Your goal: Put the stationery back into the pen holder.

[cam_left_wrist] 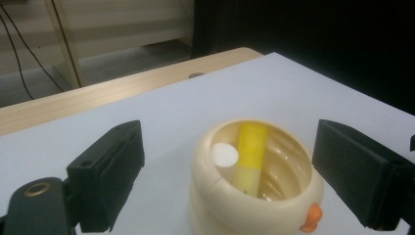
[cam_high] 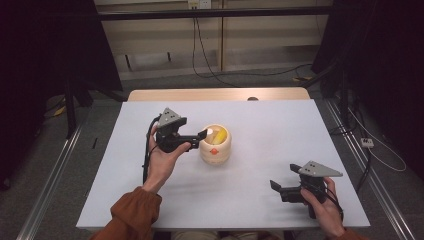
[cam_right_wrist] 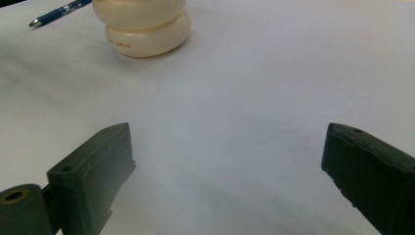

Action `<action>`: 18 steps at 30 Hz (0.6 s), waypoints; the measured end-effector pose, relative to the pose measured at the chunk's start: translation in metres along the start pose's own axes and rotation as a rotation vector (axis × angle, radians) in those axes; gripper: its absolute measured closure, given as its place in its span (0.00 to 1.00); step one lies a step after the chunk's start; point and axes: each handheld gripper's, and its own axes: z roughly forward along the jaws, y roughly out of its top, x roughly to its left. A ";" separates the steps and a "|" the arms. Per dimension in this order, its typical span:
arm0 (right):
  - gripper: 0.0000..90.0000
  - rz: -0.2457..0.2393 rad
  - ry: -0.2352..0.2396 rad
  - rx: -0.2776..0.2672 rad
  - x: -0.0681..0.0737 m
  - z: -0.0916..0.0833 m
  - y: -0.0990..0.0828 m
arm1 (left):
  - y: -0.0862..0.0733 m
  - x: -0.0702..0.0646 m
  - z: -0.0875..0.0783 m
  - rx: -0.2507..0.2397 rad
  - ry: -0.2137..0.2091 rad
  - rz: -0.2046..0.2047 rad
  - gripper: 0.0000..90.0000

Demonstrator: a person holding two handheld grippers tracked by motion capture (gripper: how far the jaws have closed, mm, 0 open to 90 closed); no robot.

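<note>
At frame centre, my left tongs gape empty beside the holder. Yellow marker leans inside. Right tongs open, empty, well apart.

Overhead light, bright on white table, dark surroundings at left and right. Soft shadows under hands. Pictures slightly soft and grainy; near jaws blurred in gripper views; mild glare inside cream pot.

The cream duck-shaped pot has an orange beak and holds a yellow stick. A blue pen lies on the white counter.
</note>
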 end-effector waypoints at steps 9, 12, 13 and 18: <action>0.05 -0.002 0.005 0.003 0.001 0.001 0.000 | -0.004 0.010 -0.010 0.060 -0.012 -0.004 0.14; 0.05 0.001 0.004 0.002 0.000 0.001 0.000 | -0.007 0.017 -0.017 0.053 -0.007 -0.024 0.14; 0.05 0.002 0.003 0.002 0.000 0.001 0.000 | -0.008 0.021 -0.019 0.062 -0.001 -0.027 0.14; 0.05 -0.003 0.007 0.005 0.001 0.001 0.000 | -0.009 0.038 -0.033 0.059 0.034 -0.055 0.14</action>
